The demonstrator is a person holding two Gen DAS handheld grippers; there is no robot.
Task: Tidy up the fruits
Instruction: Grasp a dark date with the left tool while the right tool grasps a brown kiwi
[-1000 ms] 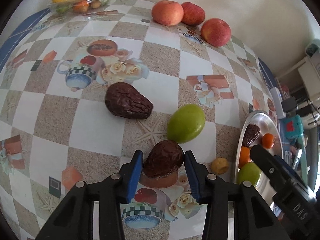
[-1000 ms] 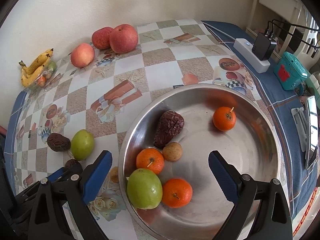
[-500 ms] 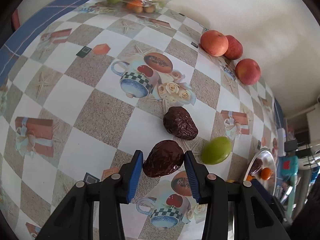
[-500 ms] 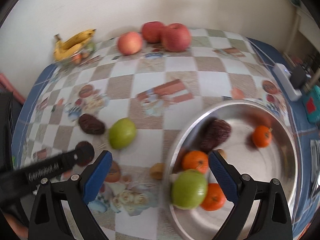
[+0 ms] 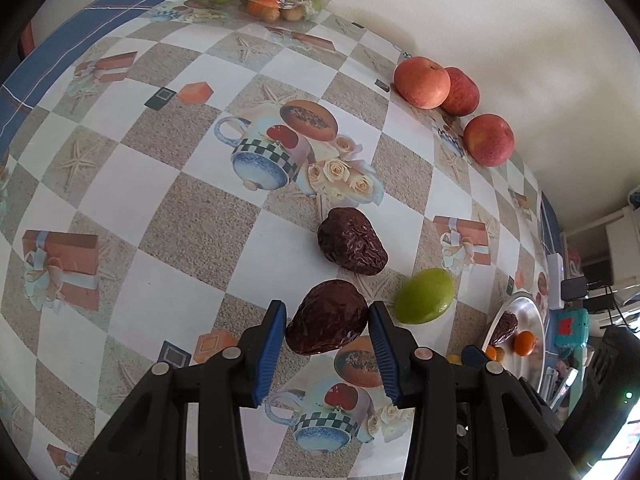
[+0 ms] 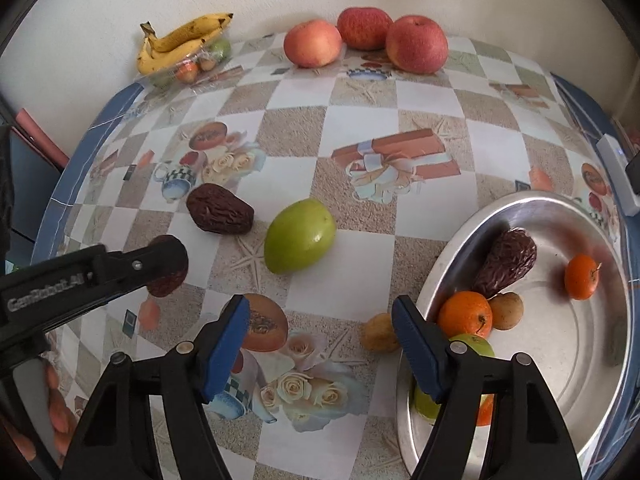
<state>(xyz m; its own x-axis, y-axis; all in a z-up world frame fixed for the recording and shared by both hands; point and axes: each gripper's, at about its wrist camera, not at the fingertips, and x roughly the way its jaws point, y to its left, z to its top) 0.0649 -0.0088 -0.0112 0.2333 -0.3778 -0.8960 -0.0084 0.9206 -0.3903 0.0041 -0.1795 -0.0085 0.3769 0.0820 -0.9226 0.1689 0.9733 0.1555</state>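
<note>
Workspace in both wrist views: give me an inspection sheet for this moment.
Surface: checked tablecloth with printed pictures.
Job's things: steel bowl with oranges, a date, green fruit; loose date, green fruit, small brown fruit on the cloth.
Clutter: three apples, bananas on a clear tray by the wall.
Grippers: left gripper shut on a brown date; right gripper closing, nothing between its jaws.
Cables: power strip at the table edge.
Surroundings: pale wall.

"GenRobot_AI" on left gripper
</note>
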